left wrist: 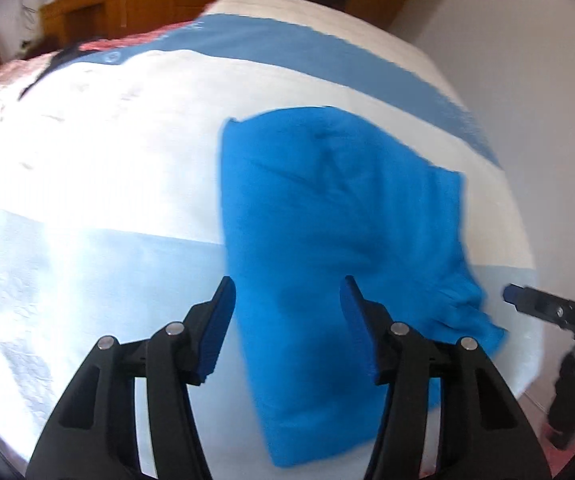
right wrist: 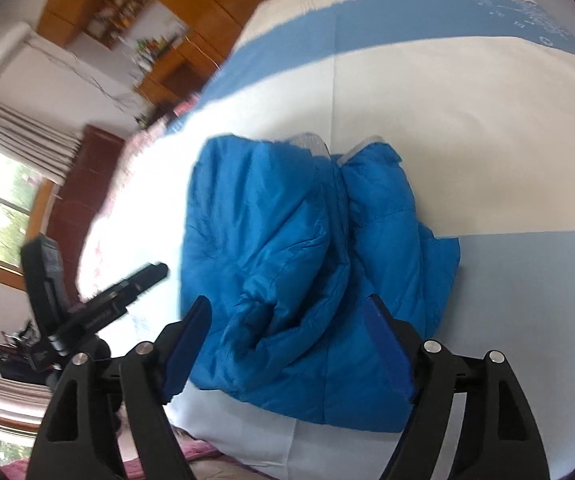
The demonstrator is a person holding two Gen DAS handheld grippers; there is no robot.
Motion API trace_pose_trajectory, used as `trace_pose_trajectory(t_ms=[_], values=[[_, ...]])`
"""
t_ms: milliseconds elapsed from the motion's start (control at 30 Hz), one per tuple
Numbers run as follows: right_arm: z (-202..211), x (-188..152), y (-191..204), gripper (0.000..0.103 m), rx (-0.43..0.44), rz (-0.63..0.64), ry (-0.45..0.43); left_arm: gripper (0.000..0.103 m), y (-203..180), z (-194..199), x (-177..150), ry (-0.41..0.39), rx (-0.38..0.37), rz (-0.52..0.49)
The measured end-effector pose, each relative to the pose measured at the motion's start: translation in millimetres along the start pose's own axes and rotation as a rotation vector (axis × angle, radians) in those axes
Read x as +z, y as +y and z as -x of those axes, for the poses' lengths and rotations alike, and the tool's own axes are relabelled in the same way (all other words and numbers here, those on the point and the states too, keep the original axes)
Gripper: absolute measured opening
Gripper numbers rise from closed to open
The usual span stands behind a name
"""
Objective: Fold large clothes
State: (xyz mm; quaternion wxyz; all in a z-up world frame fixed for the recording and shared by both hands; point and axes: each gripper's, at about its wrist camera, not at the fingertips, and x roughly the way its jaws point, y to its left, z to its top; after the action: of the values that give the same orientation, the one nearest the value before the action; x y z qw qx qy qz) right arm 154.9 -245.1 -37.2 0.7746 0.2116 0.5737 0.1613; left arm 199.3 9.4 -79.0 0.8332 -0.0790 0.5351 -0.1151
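A bright blue padded jacket [left wrist: 327, 232] lies folded in a thick bundle on the bed's white and blue striped cover [left wrist: 107, 140]. My left gripper [left wrist: 287, 284] hovers open over the jacket's near left edge, with nothing pressed between its blue pads. At the right of this view, my right gripper's finger [left wrist: 527, 299] pokes in past the jacket's crumpled corner. In the right wrist view the jacket [right wrist: 307, 240] shows a grey lining at its far end. My right gripper [right wrist: 287, 300] stands wide open above its near end. My left gripper's fingers [right wrist: 143, 280] reach in from the left.
A pink patterned blanket [left wrist: 27, 72] lies along the bed's far left side. Wooden cabinets [left wrist: 127, 0] stand beyond the bed. A window with a curtain [right wrist: 3, 184] is at the left. The bed's edge [left wrist: 527, 360] drops off just right of the jacket.
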Motion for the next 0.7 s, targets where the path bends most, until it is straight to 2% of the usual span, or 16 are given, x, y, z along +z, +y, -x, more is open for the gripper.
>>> trace_pose_trajectory(t_ms=[133, 267, 467, 567, 700], values=[[-25.5, 8.6, 3.8, 0.081, -0.032, -0.009, 0.082, 0.053, -3.8, -4.8, 1.6, -0.007, 0.050, -0.019], [-48.6, 16.8, 0.7, 0.081, -0.018, -0.035, 0.139, 0.053, 6.9, 4.4, 4.5, -0.010, 0.081, -0.037], [-82.4, 25.6, -2.5, 0.081, 0.017, -0.055, 0.213, 0.053, 9.0, -4.1, 10.2, -0.015, 0.106, -0.040], [-91.1, 27.3, 5.0, 0.069, 0.005, -0.025, 0.212, 0.053, 12.6, -6.3, 8.5, -0.014, 0.113, -0.043], [-93.8, 34.7, 8.8, 0.048, 0.045, -0.025, 0.207, 0.053, 17.0, -9.0, 9.1, -0.009, 0.117, -0.033]])
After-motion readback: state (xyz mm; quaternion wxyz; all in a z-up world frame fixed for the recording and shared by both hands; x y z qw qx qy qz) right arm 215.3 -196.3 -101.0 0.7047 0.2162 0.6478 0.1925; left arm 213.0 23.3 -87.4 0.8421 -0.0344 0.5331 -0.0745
